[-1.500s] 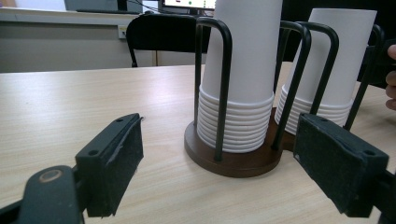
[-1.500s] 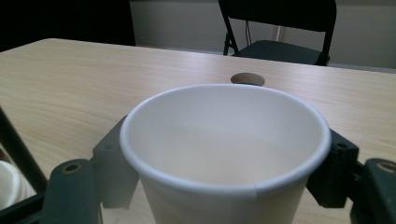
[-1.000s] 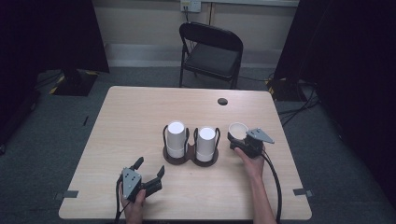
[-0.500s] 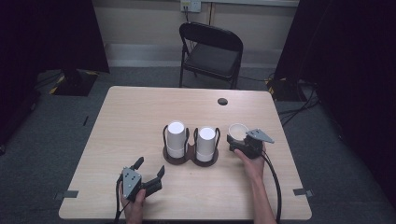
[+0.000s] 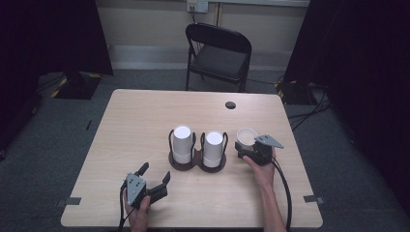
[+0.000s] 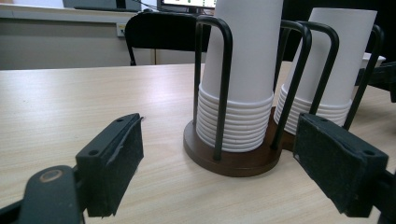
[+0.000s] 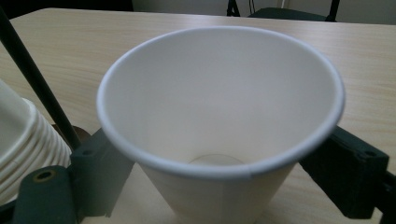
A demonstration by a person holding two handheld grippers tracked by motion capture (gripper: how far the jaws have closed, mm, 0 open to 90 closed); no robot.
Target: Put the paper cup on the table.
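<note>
**Cup set down, right claw spread around it**

High view: paper cup (image 5: 246, 136) stands upright on worktop (image 5: 145, 121), just right of the cup holder (image 5: 197, 162). Right claw (image 5: 244, 147) has just been opening, cup between its jaws. Left claw (image 5: 154, 177) rests spread, holding nothing.

Left gripper view: two inverted stacks (image 6: 240, 70) in wire loops.

Right gripper view: cup base cut off; pad contact unclear. Withdrawing askew could tip it.

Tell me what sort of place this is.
Probably a recording studio or lab set up for tabletop trials: black curtains hang at both sides, cables trail over grey carpet, and a lone folding chair faces a plain wooden table.
</note>
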